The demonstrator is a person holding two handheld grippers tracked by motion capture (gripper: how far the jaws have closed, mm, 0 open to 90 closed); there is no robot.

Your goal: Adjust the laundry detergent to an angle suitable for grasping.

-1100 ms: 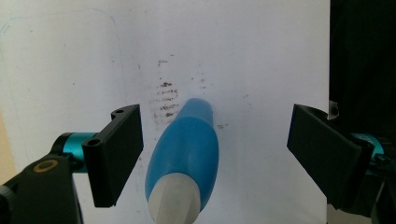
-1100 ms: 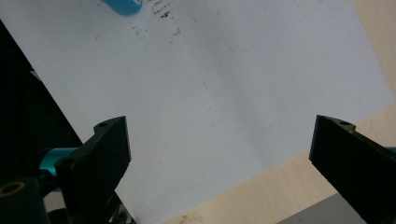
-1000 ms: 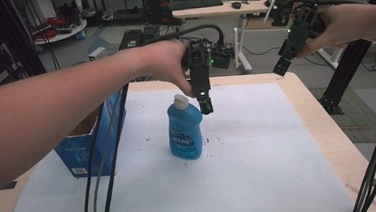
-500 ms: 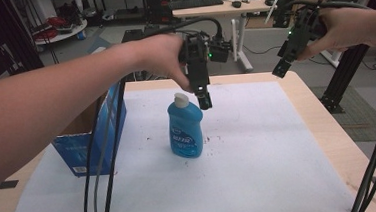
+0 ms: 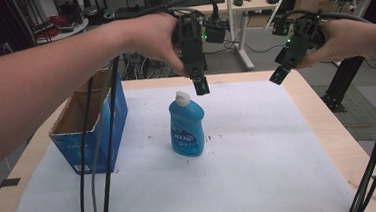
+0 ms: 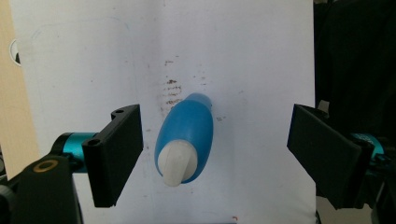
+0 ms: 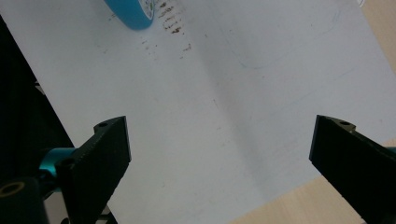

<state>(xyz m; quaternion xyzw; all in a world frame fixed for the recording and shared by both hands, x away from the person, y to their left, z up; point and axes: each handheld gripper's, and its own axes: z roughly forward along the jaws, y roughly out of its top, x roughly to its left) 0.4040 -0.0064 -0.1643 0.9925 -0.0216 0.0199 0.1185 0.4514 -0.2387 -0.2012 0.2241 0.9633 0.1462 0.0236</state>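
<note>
1. Table (image 5: 302, 188), white sheet on top: work surface; blue cardboard box (image 5: 90, 128) stands open at its left side.
2. Blue bottle (image 5: 187, 128), white cap (image 5: 182, 98): upright near table centre, just right of the box, long axis vertical. Nothing touches it.
3. Left gripper (image 5: 200, 85): hangs pointing down, tips level w/ the cap, just right of & behind it. Left gripper view looks straight down the bottle (image 6: 184, 140); cap sits between the jaws, nearer one jaw than the other. Jaws wide apart, holding nothing.
4. Right gripper (image 5: 278, 74): up in the air over the table's far right, well apart from the bottle. Jaws spread wide, empty.
5. Judgement: left is the nearer tool; a descent along the vertical axis, w/ slight re-centring, would put the neck between its jaws.
</note>
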